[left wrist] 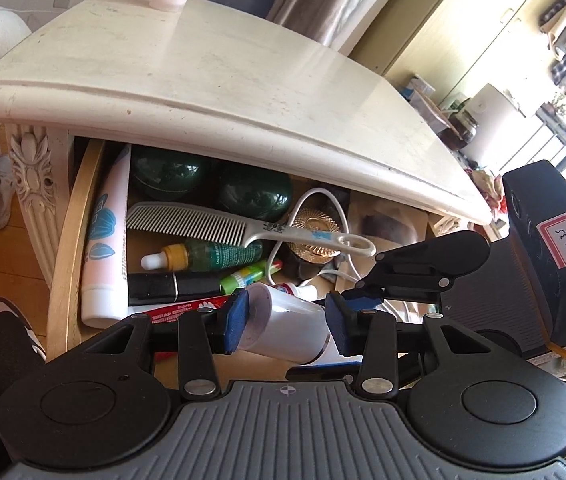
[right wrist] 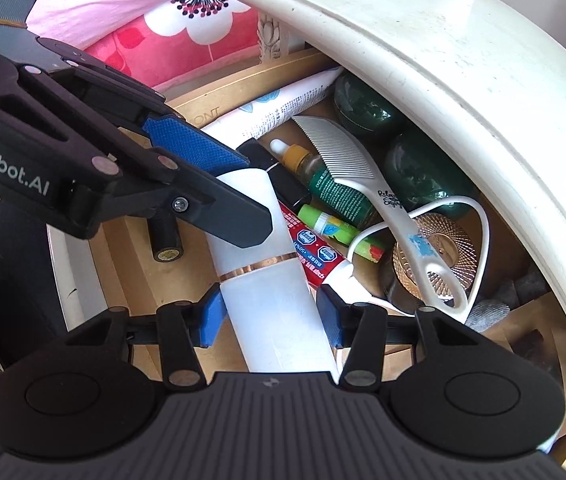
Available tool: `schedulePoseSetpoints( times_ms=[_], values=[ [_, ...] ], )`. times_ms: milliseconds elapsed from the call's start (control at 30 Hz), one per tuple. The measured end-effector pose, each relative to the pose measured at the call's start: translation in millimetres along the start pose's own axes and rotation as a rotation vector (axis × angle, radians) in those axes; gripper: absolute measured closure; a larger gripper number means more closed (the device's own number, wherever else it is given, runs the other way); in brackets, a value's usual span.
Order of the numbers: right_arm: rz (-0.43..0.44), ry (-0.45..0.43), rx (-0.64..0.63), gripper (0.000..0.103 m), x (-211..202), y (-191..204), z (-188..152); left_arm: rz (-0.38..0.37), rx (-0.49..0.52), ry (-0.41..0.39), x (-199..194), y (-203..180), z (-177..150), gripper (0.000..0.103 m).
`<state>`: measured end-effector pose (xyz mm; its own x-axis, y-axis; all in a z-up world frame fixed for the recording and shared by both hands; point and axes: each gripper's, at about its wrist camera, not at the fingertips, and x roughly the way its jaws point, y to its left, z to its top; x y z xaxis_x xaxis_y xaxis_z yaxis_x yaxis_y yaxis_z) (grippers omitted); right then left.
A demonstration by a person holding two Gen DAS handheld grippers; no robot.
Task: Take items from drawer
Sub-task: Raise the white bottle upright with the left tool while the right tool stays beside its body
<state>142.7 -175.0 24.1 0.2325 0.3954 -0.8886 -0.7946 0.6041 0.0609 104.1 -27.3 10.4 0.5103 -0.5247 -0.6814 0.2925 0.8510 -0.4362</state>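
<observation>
The open wooden drawer (left wrist: 68, 216) under the cream tabletop (left wrist: 211, 80) is full of toiletries. Both grippers hold one white bottle (right wrist: 271, 300) with a copper ring, lifted a little above the drawer's contents. In the left wrist view my left gripper (left wrist: 287, 322) is shut on the bottle's (left wrist: 291, 324) capped end, a blue pad on each side. My right gripper (right wrist: 271, 318) is shut on the body below the ring. Each gripper shows in the other view: the left gripper (right wrist: 251, 192) at the far end of the bottle, the right gripper (left wrist: 375, 280) at the right.
In the drawer lie a white comb (left wrist: 219, 228), a green dropper bottle (left wrist: 211, 256), two dark green jars (left wrist: 167, 176), a white-and-pink tube (left wrist: 105, 248), a red toothpaste tube (right wrist: 311, 252), a gold disc (right wrist: 435, 256), a white cable (right wrist: 479, 216) and a black lipstick (left wrist: 171, 286). The tabletop overhangs the drawer's back.
</observation>
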Motion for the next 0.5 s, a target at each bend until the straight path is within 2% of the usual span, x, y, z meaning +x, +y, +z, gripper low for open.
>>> schedulePoseSetpoints(
  times_ms=[233,500],
  values=[
    [0.006,-0.079,0.032,0.053,-14.2,-7.9,-8.9,0.002,0.072,-0.029,-4.6,-21.4,4.3,0.056],
    [0.006,-0.174,0.102,0.053,-31.8,-20.6,-25.2,0.006,0.089,-0.048,-7.9,-34.6,6.5,0.054]
  ],
)
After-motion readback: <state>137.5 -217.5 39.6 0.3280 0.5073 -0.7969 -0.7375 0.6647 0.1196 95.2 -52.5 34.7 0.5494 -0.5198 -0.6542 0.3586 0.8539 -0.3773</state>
